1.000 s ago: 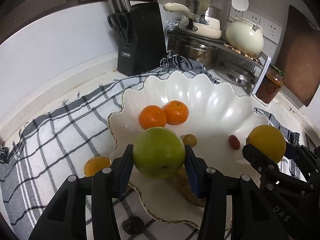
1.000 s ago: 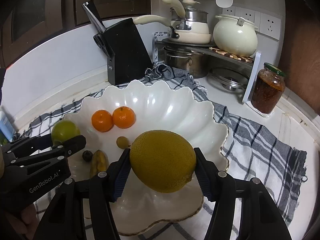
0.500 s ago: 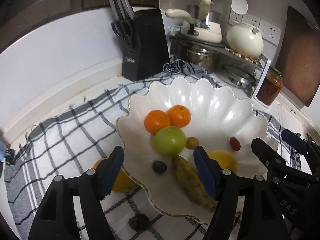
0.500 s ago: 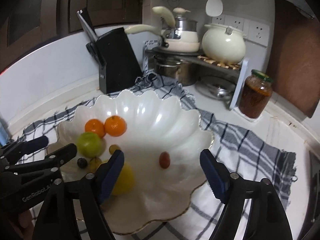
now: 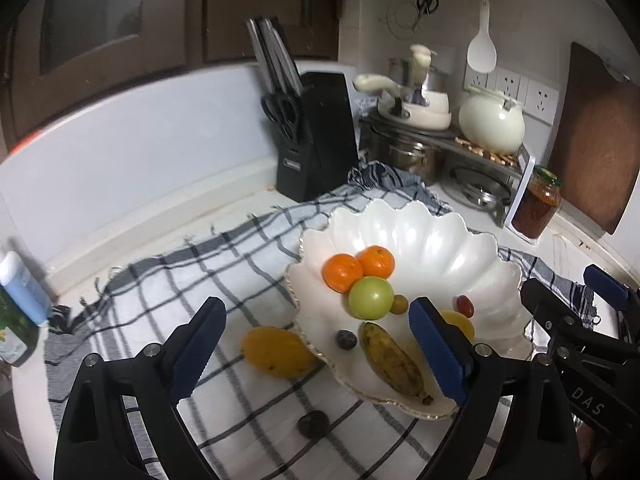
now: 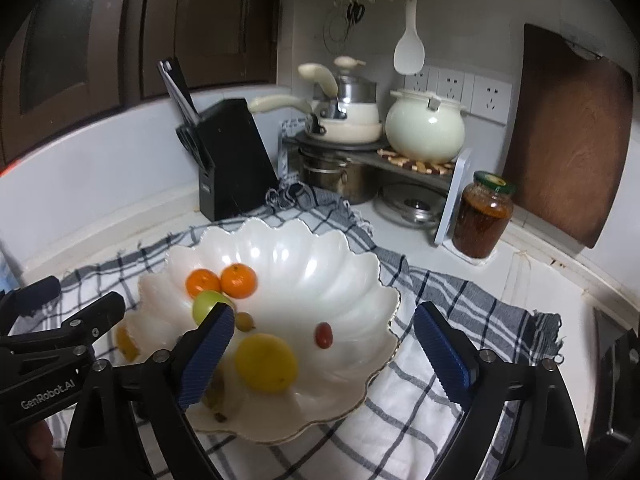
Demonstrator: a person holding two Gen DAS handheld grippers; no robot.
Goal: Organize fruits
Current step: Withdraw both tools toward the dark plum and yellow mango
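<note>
Your left gripper [image 5: 316,344] has its jaws spreading wide, with nothing pressed between the blue pads; they frame the near rim of the white scalloped bowl [image 5: 424,236]. Your right gripper [image 6: 324,354] is opening too, its jaws apart and empty above the same bowl.

Inside the bowl, the green apple [image 5: 371,298] rests against two oranges [image 5: 342,272] that sit side by side toward the back left. A small olive-coloured fruit [image 5: 399,304] lies just beside the apple. The yellow lemon [image 6: 266,362] lies near the front, with a small red fruit [image 6: 323,335] a little apart to its right. A spotted banana [image 5: 394,362] lies along the near side, and a small dark fruit [image 5: 346,339] sits just left of it.

Outside the bowl, on the checked cloth [image 5: 168,280], a yellow-orange mango [image 5: 278,352] lies just beside the bowl's left rim, and a dark round fruit [image 5: 314,424] sits nearer to you.

Farther back on the bench stand a black knife block [image 5: 316,140], a rack of pots [image 6: 344,160], a cream kettle [image 6: 426,128] and a jar [image 6: 484,216] with a green lid.
</note>
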